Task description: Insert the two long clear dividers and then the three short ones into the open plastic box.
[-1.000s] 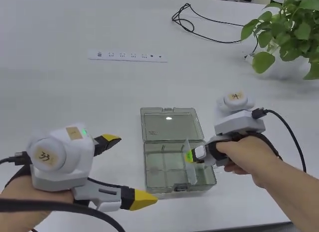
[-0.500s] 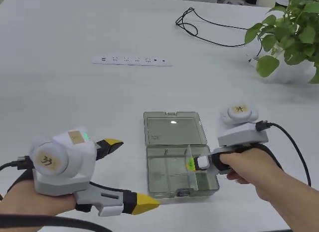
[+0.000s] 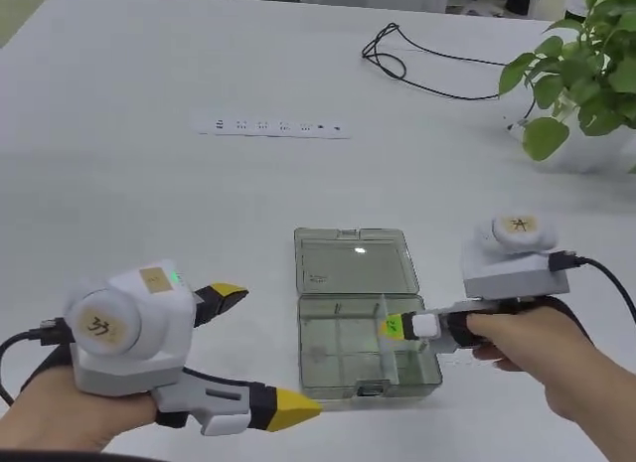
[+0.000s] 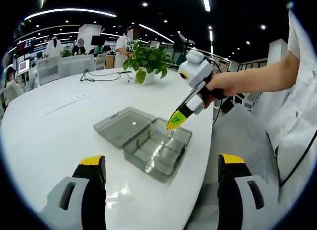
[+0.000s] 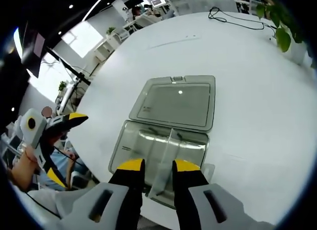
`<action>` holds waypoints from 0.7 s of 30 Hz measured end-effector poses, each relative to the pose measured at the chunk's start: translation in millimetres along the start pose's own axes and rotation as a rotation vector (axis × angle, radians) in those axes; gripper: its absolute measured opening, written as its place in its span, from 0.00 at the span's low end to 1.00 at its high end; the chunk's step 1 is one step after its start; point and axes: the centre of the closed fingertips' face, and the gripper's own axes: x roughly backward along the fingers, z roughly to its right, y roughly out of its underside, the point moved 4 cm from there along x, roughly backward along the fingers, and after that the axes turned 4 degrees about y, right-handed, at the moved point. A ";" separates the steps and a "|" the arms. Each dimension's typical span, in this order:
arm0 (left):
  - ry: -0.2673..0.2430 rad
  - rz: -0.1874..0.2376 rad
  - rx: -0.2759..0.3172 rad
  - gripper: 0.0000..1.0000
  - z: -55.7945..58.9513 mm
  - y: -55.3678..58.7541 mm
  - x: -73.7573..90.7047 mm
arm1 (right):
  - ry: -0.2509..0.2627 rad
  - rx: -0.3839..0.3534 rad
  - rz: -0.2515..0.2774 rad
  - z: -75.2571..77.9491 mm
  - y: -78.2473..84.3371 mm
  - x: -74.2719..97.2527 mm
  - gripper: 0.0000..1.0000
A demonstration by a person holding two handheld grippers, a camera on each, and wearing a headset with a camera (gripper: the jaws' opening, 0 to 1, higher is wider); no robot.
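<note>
Clear divider [image 5: 168, 141] stands in the box [image 5: 119, 146], clenched by the right tongs [image 5: 158, 163]; left tongs [image 4: 161, 160] gape wide.

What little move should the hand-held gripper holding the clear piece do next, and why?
Probably push the clear divider gently straight down, then let go. The right hand-held gripper is shut on it, and it stands upright inside the open plastic box, seemingly not fully seated. The left hand-held gripper is open, off to the side.
</note>
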 end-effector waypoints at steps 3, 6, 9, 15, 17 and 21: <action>-0.013 -0.002 0.007 0.96 0.0 0.4 2.2 | -0.018 0.015 0.025 -0.8 -2.9 6.2 0.26; -0.029 -0.003 0.020 0.95 -0.7 1.1 3.7 | -0.035 0.029 0.042 -1.4 -4.0 11.6 0.30; -0.041 -0.007 0.030 0.95 -1.5 2.9 5.3 | -0.063 0.045 0.066 -3.5 -5.0 18.4 0.34; -0.072 -0.016 0.056 0.94 -5.0 8.2 11.4 | -0.102 0.180 0.121 -8.9 -3.0 36.3 0.43; -0.082 -0.018 0.064 0.94 -6.0 9.3 12.8 | -0.104 0.216 0.125 -9.4 0.5 41.7 0.47; -0.112 -0.031 0.084 0.92 -10.5 13.6 17.0 | -0.116 0.281 0.132 -9.2 6.8 51.5 0.53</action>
